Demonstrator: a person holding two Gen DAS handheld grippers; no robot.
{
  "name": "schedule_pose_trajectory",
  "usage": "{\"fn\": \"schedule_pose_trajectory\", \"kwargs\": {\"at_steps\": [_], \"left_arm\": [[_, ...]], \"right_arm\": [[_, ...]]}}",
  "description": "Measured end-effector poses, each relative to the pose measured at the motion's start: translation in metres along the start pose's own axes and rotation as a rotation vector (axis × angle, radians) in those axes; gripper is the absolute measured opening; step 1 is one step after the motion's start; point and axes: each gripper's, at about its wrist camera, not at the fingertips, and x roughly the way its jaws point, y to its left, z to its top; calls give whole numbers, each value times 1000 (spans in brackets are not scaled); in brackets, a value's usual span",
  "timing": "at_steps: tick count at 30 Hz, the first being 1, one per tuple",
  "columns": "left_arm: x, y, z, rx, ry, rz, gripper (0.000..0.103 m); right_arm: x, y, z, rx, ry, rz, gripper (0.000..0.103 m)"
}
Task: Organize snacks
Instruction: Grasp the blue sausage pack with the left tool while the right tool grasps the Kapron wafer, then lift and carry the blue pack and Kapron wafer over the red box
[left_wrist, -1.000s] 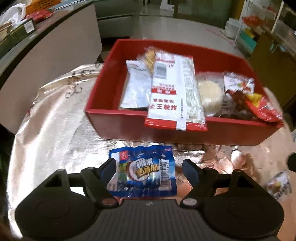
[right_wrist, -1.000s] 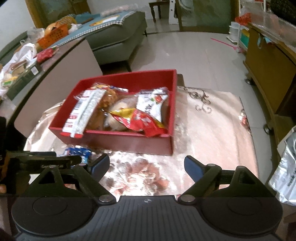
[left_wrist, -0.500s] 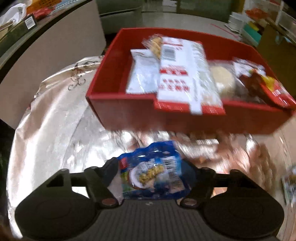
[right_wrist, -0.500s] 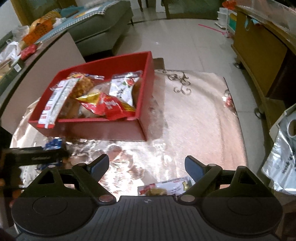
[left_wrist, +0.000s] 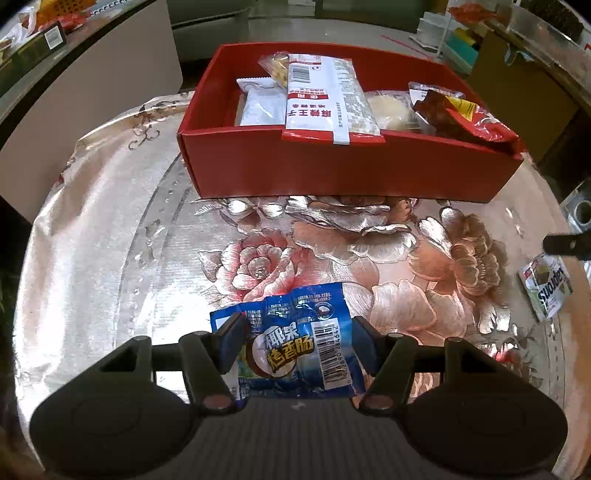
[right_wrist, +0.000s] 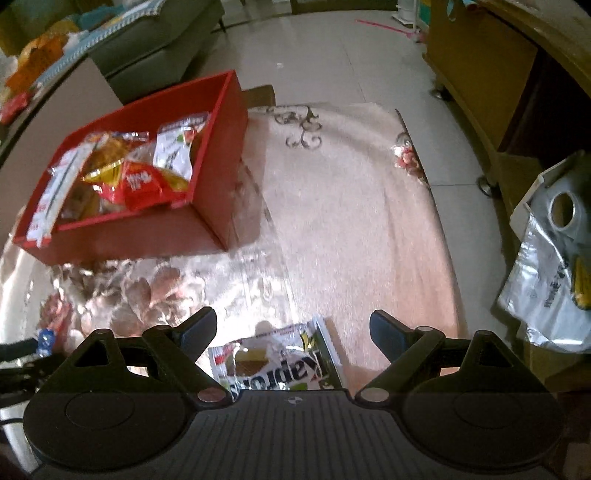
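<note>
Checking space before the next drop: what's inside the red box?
The red box holds a long white-red packet, a white pouch, a round pale cake and a red-yellow bag. Anything beneath them is hidden.

A broad stretch of bare floral tablecloth (left_wrist: 295, 251) is left open in front of the red box (left_wrist: 332, 173), whose near wall and overhanging white-and-red packet (left_wrist: 328, 107) bar a level approach, while the box's left end is seen unfilled from above.

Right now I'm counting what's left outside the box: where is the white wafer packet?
The white wafer packet lies on the tablecloth between the right gripper's open jaws, right of the red box.
</note>
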Motion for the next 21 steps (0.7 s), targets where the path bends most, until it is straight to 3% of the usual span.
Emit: {"fn": "schedule_pose_trajectory", "kwargs": {"at_steps": [6, 12, 21], "left_arm": [[-2, 4, 1, -1, 10, -41, 55], [-3, 8, 0, 6, 12, -60, 55], [-1, -1, -3, 58, 3, -23, 57]], "right_arm": [[14, 14, -11, -77, 61, 6, 94], [27, 33, -17, -195, 109, -16, 102], [24, 41, -36, -259, 39, -48, 103]]}}
